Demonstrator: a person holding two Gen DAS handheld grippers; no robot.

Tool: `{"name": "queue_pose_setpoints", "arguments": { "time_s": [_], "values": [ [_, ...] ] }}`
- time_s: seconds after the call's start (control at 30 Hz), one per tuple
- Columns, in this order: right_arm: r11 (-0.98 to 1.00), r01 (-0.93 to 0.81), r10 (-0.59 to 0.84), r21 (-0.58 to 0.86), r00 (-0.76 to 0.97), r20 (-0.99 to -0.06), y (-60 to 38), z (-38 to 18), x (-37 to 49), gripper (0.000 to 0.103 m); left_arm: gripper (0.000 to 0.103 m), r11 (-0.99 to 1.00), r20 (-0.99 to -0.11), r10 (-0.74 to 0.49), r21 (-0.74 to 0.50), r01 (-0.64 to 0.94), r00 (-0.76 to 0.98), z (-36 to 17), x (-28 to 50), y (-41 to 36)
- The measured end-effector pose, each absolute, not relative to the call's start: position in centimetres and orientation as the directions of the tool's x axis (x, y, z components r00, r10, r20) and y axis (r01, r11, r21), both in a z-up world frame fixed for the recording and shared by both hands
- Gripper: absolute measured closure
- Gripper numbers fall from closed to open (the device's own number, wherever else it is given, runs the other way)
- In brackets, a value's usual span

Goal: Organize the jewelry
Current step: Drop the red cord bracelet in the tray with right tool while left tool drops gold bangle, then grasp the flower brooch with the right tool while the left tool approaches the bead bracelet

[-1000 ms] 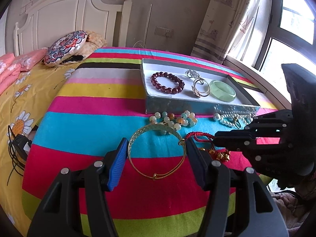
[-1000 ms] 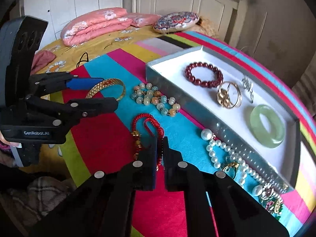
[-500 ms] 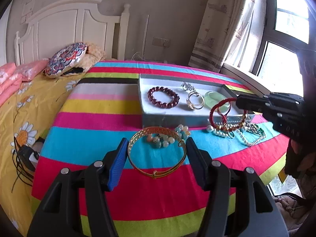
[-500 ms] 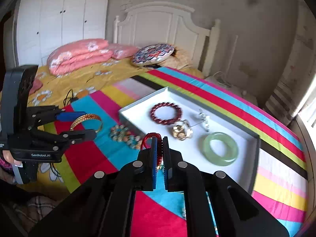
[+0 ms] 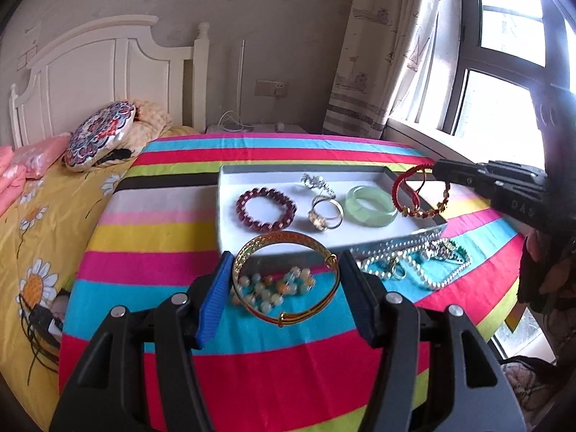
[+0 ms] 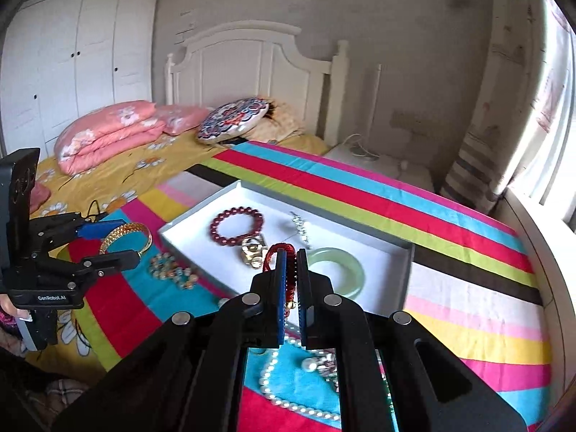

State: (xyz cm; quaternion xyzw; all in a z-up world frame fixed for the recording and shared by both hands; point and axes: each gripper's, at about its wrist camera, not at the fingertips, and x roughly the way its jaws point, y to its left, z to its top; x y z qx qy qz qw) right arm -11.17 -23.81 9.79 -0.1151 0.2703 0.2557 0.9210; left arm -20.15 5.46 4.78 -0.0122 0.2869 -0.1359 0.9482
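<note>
A white tray (image 5: 252, 237) on the striped bedspread holds a dark red bead bracelet (image 5: 265, 208), silver rings (image 5: 325, 212), a silver brooch (image 5: 318, 183) and a green jade bangle (image 5: 370, 210). My left gripper (image 5: 284, 288) is shut on a gold bangle (image 5: 252, 248) and holds it above the tray's near edge. My right gripper (image 6: 291, 262) is shut on a red cord bracelet (image 6: 271, 253), which hangs over the tray's right end (image 5: 399, 183). The tray (image 6: 360, 237) also shows in the right wrist view.
A pale bead bracelet (image 5: 273, 286) and a pearl necklace with small pieces (image 5: 414, 266) lie on the bedspread in front of the tray. Pillows (image 6: 108, 136) and a round cushion (image 5: 99, 140) lie by the headboard. A window is on the right.
Both grippers have risen. The right one carried the red cord bracelet up from the bedspread to over the tray's right end. The left one lifted the gold bangle toward the tray.
</note>
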Motion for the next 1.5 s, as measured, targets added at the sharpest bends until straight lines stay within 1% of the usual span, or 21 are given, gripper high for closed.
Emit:
{"name": "queue_pose_setpoints", "arguments": {
  "time_s": [0.3, 0.47, 0.6, 0.8, 1.03, 1.1, 1.17, 1.2, 1.23, 1.37, 1.43, 1.5],
  "values": [
    [0.879, -0.465, 0.340, -0.102, 0.762, -0.551, -25.1, 9.6, -8.3, 0.097, 0.044, 0.945, -0.549, -0.315, -0.107, 0.309, 0.774, 6.1, -15.5, 2.3],
    [0.907, -0.411, 0.293, -0.096, 0.777, -0.558, -26.1, 9.2, -5.5, 0.097, 0.044, 0.933, -0.564, -0.328, -0.071, 0.352, 0.758, 6.1, -13.4, -0.9],
    [0.921, -0.376, 0.259, -0.098, 0.783, -0.566, -26.8, 8.7, -3.9, 0.097, 0.044, 0.928, -0.583, -0.324, -0.042, 0.371, 0.745, 5.6, -11.9, -2.9],
    [0.932, -0.342, 0.213, -0.117, 0.782, -0.585, -27.0, 7.5, -1.5, 0.097, 0.044, 0.934, -0.613, -0.295, -0.023, 0.357, 0.733, 4.6, -9.6, -3.4],
    [0.923, -0.327, 0.147, -0.203, 0.788, -0.598, -25.5, 5.8, 0.0, 0.096, 0.044, 0.941, -0.631, -0.264, -0.004, 0.337, 0.729, 3.7, -8.0, -3.7],
    [0.916, -0.341, 0.144, -0.211, 0.772, -0.619, -25.2, 5.2, 0.0, 0.092, 0.034, 0.948, -0.633, -0.250, -0.006, 0.319, 0.732, 3.5, -7.9, -3.3],
    [0.917, -0.352, 0.164, -0.187, 0.761, -0.628, -25.4, 5.2, -0.5, 0.075, 0.027, 0.952, -0.621, -0.243, -0.006, 0.305, 0.745, 3.6, -8.3, -2.8],
    [0.919, -0.350, 0.168, -0.181, 0.764, -0.623, -25.5, 5.3, -0.7, 0.072, 0.025, 0.954, -0.616, -0.238, -0.004, 0.300, 0.751, 3.7, -8.5, -2.6],
    [0.921, -0.346, 0.168, -0.179, 0.768, -0.618, -25.6, 5.4, -0.9, 0.071, 0.024, 0.956, -0.610, -0.234, -0.001, 0.295, 0.757, 3.9, -8.8, -2.4],
    [0.929, -0.336, 0.183, -0.154, 0.781, -0.598, -26.5, 6.6, -2.0, 0.071, 0.013, 0.962, -0.575, -0.219, 0.008, 0.273, 0.788, 4.9, -10.2, -1.4],
    [0.933, -0.332, 0.192, -0.139, 0.785, -0.589, -27.1, 7.1, -2.5, 0.070, 0.010, 0.967, -0.559, -0.203, 0.016, 0.255, 0.804, 5.3, -11.0, -0.9],
    [0.936, -0.328, 0.196, -0.129, 0.789, -0.582, -27.6, 7.5, -2.9, 0.064, 0.007, 0.973, -0.546, -0.180, 0.023, 0.230, 0.818, 5.5, -11.9, -0.3]
  ]
}}
